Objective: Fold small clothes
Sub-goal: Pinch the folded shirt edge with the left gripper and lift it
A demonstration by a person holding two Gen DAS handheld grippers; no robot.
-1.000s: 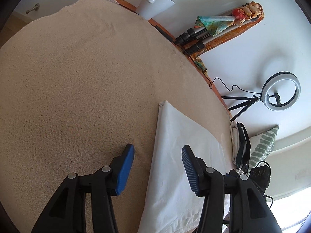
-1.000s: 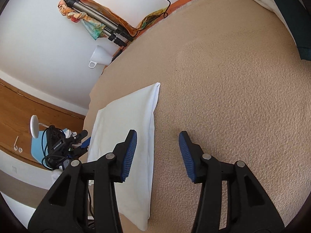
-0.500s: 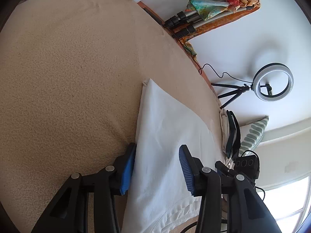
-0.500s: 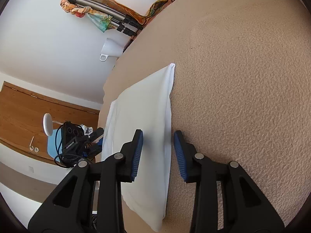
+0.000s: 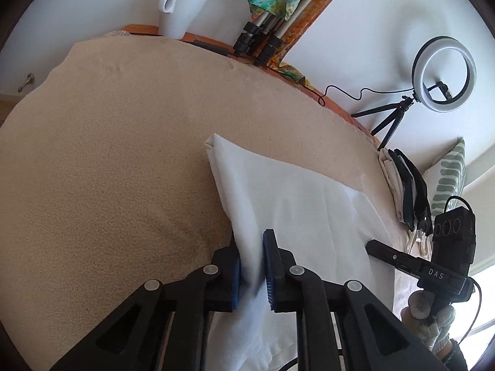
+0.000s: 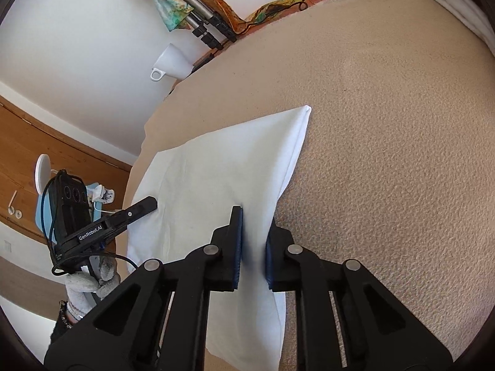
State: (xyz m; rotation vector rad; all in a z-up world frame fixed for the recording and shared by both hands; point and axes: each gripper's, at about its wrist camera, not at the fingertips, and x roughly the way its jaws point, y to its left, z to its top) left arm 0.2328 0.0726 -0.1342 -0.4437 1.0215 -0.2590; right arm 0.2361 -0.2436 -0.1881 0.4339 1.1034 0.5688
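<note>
A white folded cloth (image 5: 294,204) lies on the beige textured surface (image 5: 108,170); it also shows in the right wrist view (image 6: 222,170). My left gripper (image 5: 251,266) is shut on the cloth's near folded edge, which is lifted off the surface. My right gripper (image 6: 253,247) is shut on the cloth's other end of the same edge, also lifted. Each gripper shows in the other's view: the right one at the lower right (image 5: 399,256), the left one at the left (image 6: 123,216).
A white cup (image 5: 179,12), tripod legs (image 5: 263,40) wrapped in coloured cloth and a ring light (image 5: 442,74) stand along the far orange edge. A stack of folded clothes (image 5: 405,185) and a striped cushion (image 5: 448,179) lie at the right.
Both grippers moved onto the cloth's edge, closed on it from open, and raised it off the surface.
</note>
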